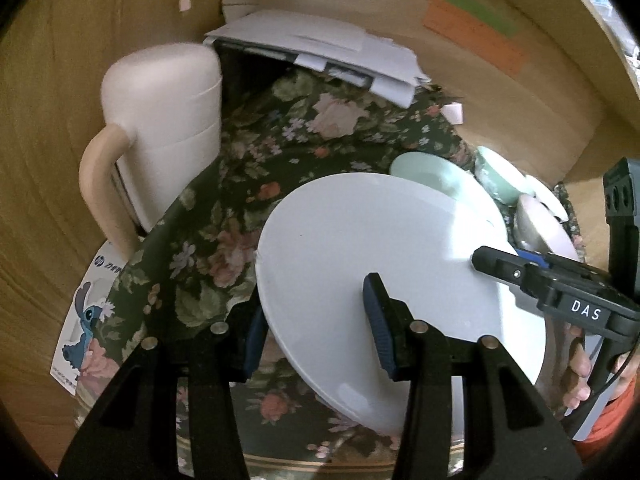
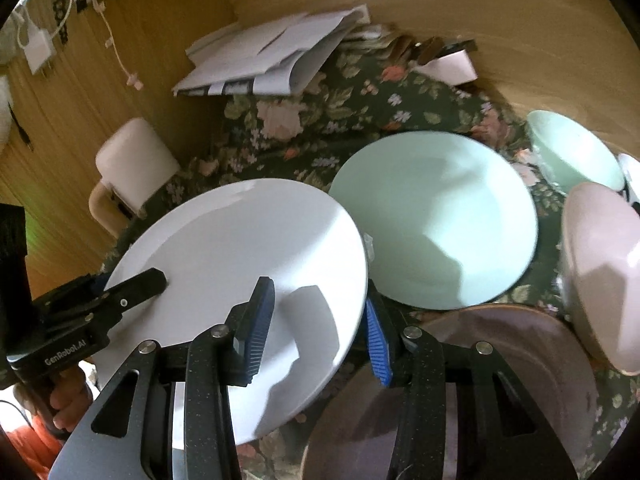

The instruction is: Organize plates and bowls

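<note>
3 plates (image 2: 240,248), 2 bowls (image 2: 576,152), 1 mug (image 1: 160,120)

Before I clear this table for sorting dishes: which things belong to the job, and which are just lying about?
Part of the job:
- white plate, gripped on opposite edges by the left gripper and right gripper
- mint plate
- mint bowl
- pink bowl
- brown plate

Lying about:
- papers
- cream jug
- floral cloth

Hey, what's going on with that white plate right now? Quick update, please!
Left gripper and right gripper both clamped on white plate rim. Plate tilted, off the floral cloth. Mint plate right beside; brown plate below.
</note>
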`<action>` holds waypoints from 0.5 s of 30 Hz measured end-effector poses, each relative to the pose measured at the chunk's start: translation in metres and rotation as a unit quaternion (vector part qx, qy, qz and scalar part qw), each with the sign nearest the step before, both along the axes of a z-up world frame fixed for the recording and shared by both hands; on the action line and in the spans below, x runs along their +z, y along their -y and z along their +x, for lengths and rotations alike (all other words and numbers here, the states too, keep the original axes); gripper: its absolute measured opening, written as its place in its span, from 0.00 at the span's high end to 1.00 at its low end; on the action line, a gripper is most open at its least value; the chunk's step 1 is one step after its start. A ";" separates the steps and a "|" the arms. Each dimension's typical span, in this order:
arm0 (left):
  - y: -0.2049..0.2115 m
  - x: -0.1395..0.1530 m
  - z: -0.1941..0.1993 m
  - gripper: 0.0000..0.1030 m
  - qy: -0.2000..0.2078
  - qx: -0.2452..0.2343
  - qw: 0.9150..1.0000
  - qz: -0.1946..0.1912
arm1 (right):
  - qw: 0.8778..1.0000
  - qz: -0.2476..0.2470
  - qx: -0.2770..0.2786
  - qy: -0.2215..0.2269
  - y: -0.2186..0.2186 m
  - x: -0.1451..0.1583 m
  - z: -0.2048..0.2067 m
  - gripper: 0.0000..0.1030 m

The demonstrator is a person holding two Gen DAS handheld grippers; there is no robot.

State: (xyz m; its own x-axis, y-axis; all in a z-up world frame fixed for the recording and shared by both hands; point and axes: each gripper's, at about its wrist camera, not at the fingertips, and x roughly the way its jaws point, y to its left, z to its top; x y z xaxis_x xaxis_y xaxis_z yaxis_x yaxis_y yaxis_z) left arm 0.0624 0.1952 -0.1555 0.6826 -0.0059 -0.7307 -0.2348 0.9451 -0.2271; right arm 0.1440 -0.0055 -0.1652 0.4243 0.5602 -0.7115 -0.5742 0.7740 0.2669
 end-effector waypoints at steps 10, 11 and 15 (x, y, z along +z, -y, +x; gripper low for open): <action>0.030 0.018 0.005 0.56 0.019 -0.024 1.000 0.005 | 0.999 0.013 -0.029 0.024 0.040 0.016 -0.012 0.62; 0.034 0.019 0.005 0.56 0.020 -0.027 0.999 0.006 | 0.999 0.014 -0.032 0.025 0.043 0.017 -0.013 0.62; 0.049 0.024 0.005 0.56 0.026 -0.039 0.999 0.009 | 0.998 0.019 -0.045 0.031 0.059 0.021 -0.019 0.62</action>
State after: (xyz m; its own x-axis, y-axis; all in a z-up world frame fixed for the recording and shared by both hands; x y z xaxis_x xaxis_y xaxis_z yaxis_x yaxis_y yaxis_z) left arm 0.0677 0.1461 -0.1318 0.7171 -0.0474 -0.6953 -0.1489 0.9642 -0.2193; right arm 0.1252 -0.0649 -0.1445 0.5174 0.5442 -0.6604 -0.5193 0.8131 0.2632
